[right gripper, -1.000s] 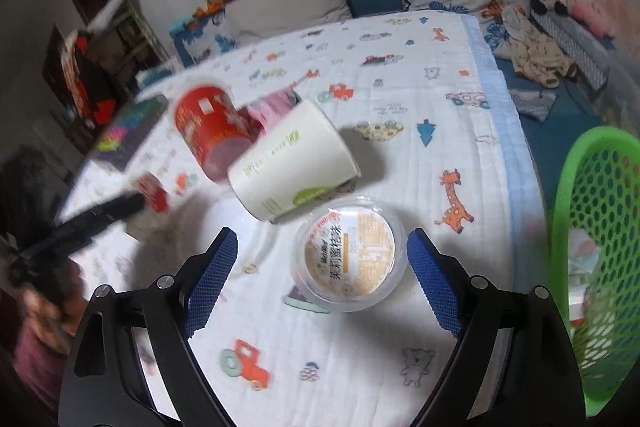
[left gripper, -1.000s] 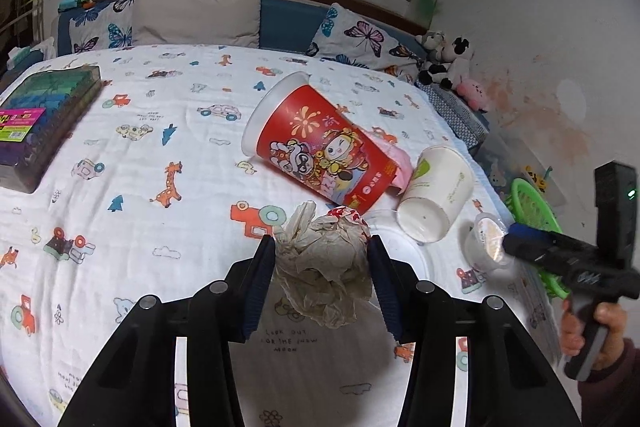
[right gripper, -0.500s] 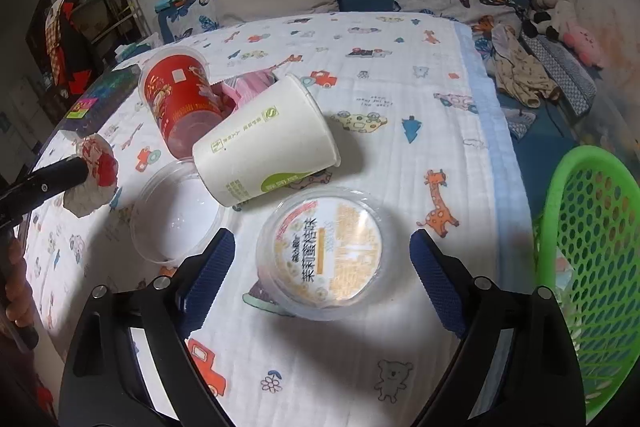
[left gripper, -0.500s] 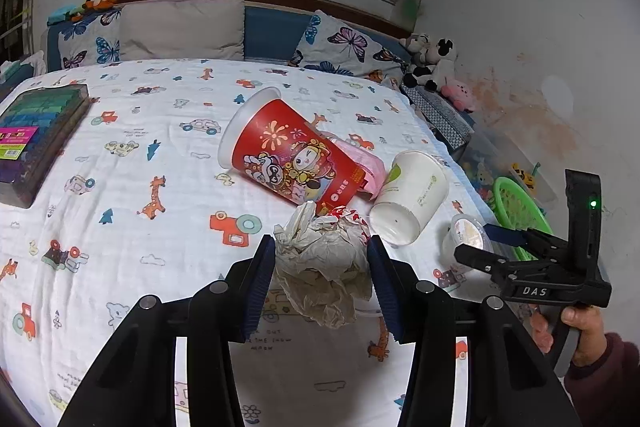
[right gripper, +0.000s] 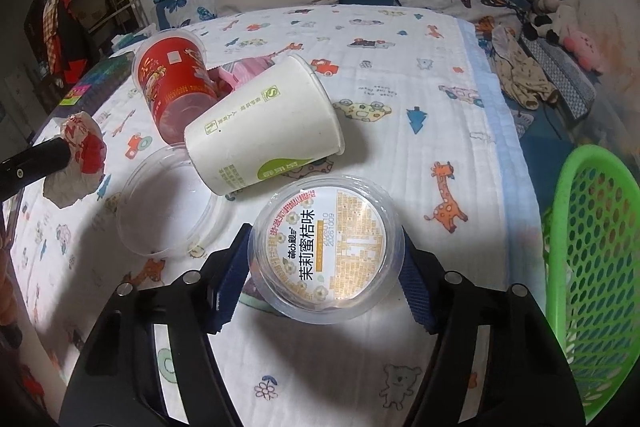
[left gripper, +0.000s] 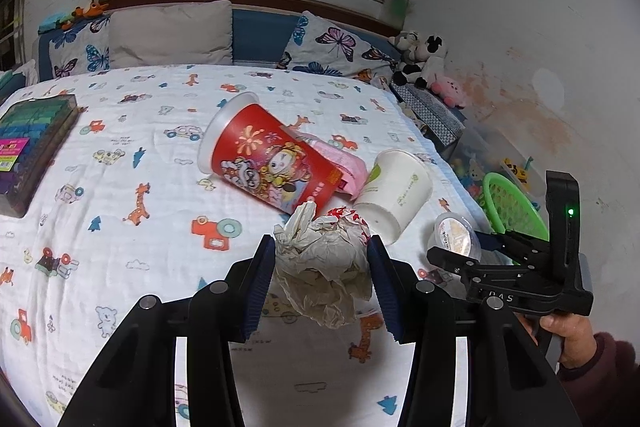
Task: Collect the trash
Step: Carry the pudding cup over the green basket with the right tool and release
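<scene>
Fingers of the right gripper (right gripper: 324, 267), just closing, pinch the jelly cup (right gripper: 325, 251); squeeze gently, carry toward the green basket (right gripper: 592, 291) at three o'clock. Left gripper (left gripper: 322, 267) clamps crumpled paper (left gripper: 326, 267).

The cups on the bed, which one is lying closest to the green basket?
The white paper cup. It lies on its side between the red cartoon cup and the green basket, so the red one is farther away.

my way from the bed (right gripper: 460, 115) to the green basket (right gripper: 592, 267) on my right lies bare; white cup (right gripper: 264, 131), red cup (right gripper: 172, 91) and clear lid (right gripper: 168, 203) crowd my left.
</scene>
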`<state>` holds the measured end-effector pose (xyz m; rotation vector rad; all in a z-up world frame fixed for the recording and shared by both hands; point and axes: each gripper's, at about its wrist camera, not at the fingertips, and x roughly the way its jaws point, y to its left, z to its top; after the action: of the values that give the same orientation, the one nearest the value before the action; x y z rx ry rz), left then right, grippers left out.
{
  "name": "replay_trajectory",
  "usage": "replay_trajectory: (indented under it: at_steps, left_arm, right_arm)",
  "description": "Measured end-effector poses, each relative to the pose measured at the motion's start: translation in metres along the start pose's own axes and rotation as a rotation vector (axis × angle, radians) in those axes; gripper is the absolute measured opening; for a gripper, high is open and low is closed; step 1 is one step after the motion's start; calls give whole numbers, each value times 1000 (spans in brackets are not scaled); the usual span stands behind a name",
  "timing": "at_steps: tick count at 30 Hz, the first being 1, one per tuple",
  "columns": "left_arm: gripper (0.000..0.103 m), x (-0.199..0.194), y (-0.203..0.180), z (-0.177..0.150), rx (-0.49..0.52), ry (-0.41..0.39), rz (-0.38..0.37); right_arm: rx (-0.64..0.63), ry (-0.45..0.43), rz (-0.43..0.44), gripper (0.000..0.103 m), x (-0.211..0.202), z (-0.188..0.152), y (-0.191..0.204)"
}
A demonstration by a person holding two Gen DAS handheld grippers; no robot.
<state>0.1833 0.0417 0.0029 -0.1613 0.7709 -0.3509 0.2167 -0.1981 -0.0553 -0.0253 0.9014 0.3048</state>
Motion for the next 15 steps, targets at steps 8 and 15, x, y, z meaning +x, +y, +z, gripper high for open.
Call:
replay_trajectory:
  at_steps: [8,15]
  left_arm:
    - [46,6,-32,4,58,10,-41]
    - [46,19,-69,9,107,29,-93]
  right_arm:
    - [46,-36,10,68,-28,-11,-19]
    - [106,-77,-16,68,-63,-25,-52]
